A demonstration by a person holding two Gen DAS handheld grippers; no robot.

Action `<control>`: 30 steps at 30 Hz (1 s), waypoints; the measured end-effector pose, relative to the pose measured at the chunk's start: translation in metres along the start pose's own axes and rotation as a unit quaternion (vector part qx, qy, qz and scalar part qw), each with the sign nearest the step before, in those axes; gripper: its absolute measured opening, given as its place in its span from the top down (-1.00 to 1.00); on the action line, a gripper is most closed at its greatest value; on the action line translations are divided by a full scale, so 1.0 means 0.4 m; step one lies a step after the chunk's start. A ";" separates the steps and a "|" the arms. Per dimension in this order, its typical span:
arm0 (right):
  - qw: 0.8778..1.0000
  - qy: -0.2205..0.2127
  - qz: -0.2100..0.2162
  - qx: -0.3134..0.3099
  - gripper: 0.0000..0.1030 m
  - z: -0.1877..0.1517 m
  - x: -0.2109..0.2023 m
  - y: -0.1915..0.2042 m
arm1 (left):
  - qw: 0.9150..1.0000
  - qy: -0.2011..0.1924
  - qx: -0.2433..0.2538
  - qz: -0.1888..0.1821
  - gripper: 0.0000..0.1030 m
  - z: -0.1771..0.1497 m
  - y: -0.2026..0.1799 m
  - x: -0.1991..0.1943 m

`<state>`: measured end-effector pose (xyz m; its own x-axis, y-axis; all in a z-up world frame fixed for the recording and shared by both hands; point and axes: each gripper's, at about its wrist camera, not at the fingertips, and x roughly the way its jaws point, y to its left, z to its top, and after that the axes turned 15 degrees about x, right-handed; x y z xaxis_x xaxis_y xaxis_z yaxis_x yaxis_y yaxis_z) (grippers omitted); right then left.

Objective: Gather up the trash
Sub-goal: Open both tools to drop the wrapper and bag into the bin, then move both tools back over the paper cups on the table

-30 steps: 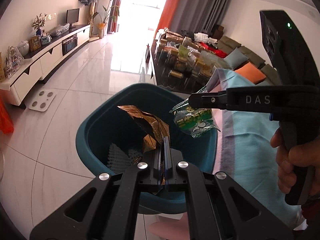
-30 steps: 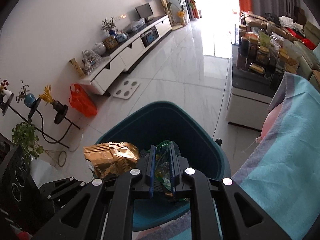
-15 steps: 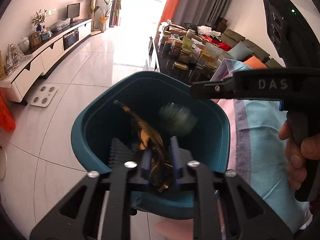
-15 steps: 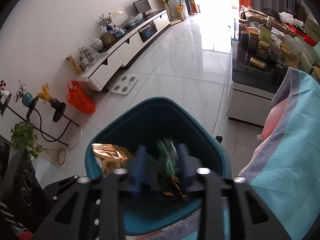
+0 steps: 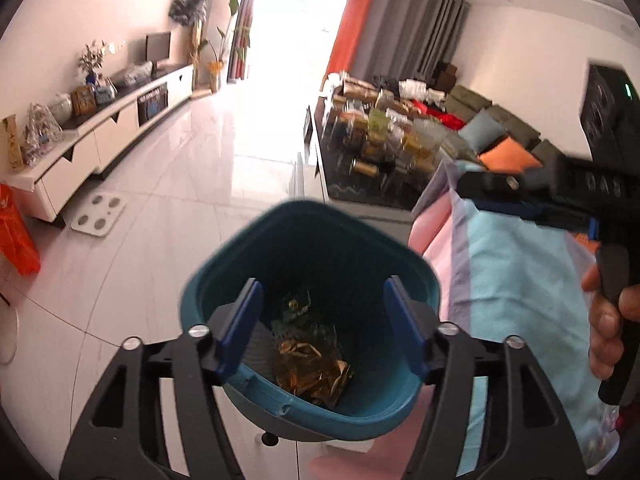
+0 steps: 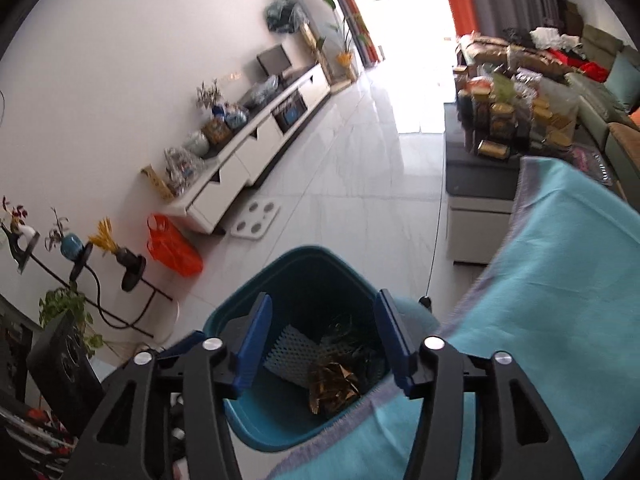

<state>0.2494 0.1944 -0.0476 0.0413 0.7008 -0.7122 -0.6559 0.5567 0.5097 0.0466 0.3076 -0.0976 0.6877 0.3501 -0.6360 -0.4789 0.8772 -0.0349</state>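
Two wrappers, a gold wrapper [image 5: 316,372] and a green wrapper [image 5: 296,306], lie in the teal bin [image 5: 280,236], below both hand-held grippers. Left hand-held gripper [image 5: 320,328] and right hand-held gripper [image 6: 324,344] are opening, nothing between them. Green wrapper is blurred, perhaps partly buried.

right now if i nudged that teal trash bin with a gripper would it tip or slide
The teal bin probably slides rather than tips: it stands on glossy tile floor, likely slick. It is likely light, since only a gold wrapper, a green wrapper and a white mesh piece lie in it. Its thin plastic wall may flex.
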 end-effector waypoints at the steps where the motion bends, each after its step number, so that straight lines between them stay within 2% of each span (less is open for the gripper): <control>1: 1.000 -0.009 0.003 0.002 -0.11 -0.003 -0.025 -0.006 | 1.000 -0.009 -0.001 0.001 -0.45 0.007 0.001 -0.019; 5: 0.999 -0.038 0.012 0.002 -0.23 -0.023 -0.101 -0.024 | 0.999 -0.049 -0.002 0.008 -0.74 0.036 -0.014 -0.112; 8: 0.998 -0.060 0.015 -0.006 -0.43 -0.050 -0.156 -0.031 | 0.997 -0.073 0.004 0.004 -0.89 0.055 -0.041 -0.175; 10: 0.997 -0.082 0.009 -0.013 -0.60 -0.071 -0.195 -0.033 | 0.995 -0.094 0.019 0.003 -0.89 0.069 -0.070 -0.217; 15: 0.991 -0.135 -0.005 -0.015 -0.72 -0.129 -0.306 -0.070 | 0.989 -0.139 0.050 0.000 -0.89 0.103 -0.156 -0.302; 21: 0.982 -0.186 -0.033 -0.006 -0.87 -0.201 -0.435 -0.145 | 0.985 -0.155 0.075 -0.018 -0.89 0.131 -0.257 -0.358; 26: 0.974 -0.219 -0.055 -0.004 -0.87 -0.265 -0.519 -0.188 | 0.982 -0.163 0.087 -0.033 -0.89 0.130 -0.338 -0.379; 30: 0.967 -0.244 -0.072 -0.003 -0.87 -0.323 -0.578 -0.220 | 0.976 -0.174 0.120 -0.045 -0.89 0.121 -0.421 -0.404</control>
<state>0.2004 -0.0743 0.0100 0.4814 0.7447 -0.4623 -0.6220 0.6619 0.4184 0.0427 0.1192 0.0484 0.8853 0.3214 -0.3360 -0.2948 0.9468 0.1290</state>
